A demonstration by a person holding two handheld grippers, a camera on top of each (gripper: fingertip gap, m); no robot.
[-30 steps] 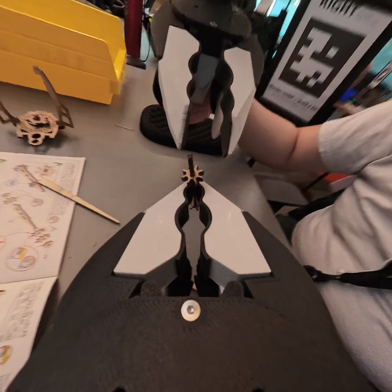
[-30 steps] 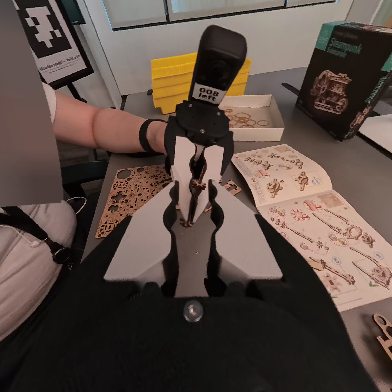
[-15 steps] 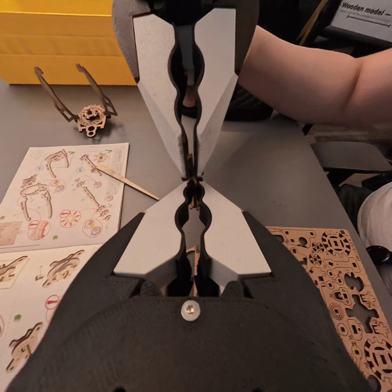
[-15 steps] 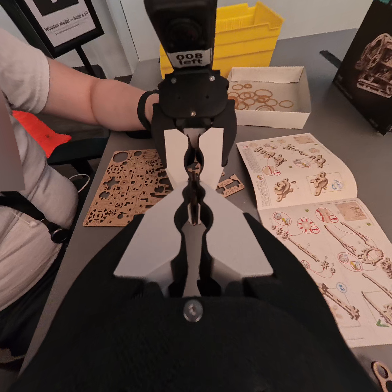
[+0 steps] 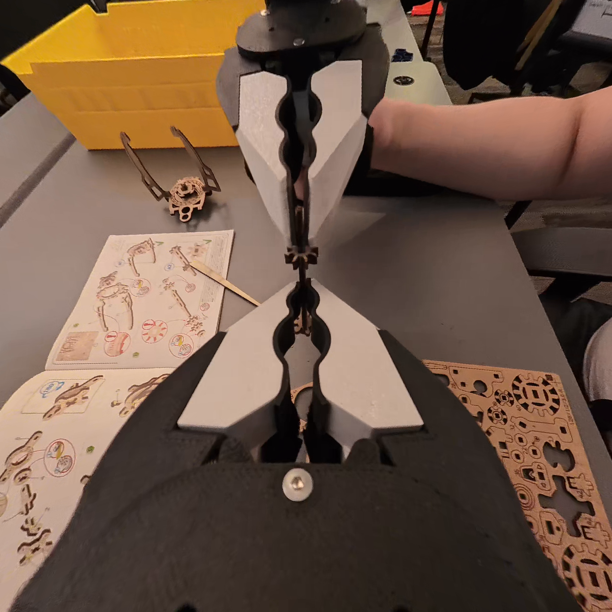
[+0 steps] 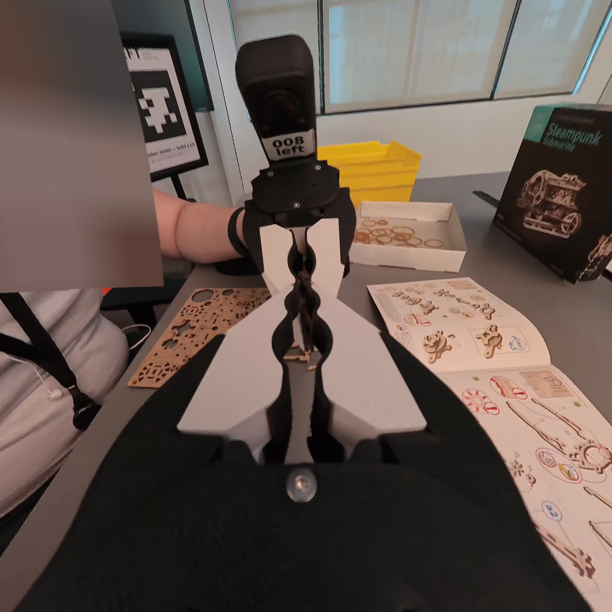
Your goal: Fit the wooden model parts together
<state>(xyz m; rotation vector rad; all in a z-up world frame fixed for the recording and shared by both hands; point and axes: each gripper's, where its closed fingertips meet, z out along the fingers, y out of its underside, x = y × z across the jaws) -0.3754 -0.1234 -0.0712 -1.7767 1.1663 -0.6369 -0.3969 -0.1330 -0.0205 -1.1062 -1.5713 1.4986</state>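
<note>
In the left wrist view my left gripper is shut on a thin dark wooden axle, held above the table. A small toothed wooden gear sits on the axle just past my fingertips. My right gripper comes in from the opposite side, tip to tip, and is shut on the axle's far end, right behind the gear. In the right wrist view my right gripper overlaps the left gripper's fingers. The wooden part shows edge-on in the gap between my jaws.
A part-built wooden piece with two arms and a yellow bin stand at the back. An open instruction booklet, a wooden stick and a laser-cut sheet lie on the table. A white box of rings and a kit box also show. Across from one pair of fingers to the other is roughly 5 cm.
The right gripper, open and apart a second ago, came in and shut on the axle. The two tips now stand slightly apart with the gear showing between them.
</note>
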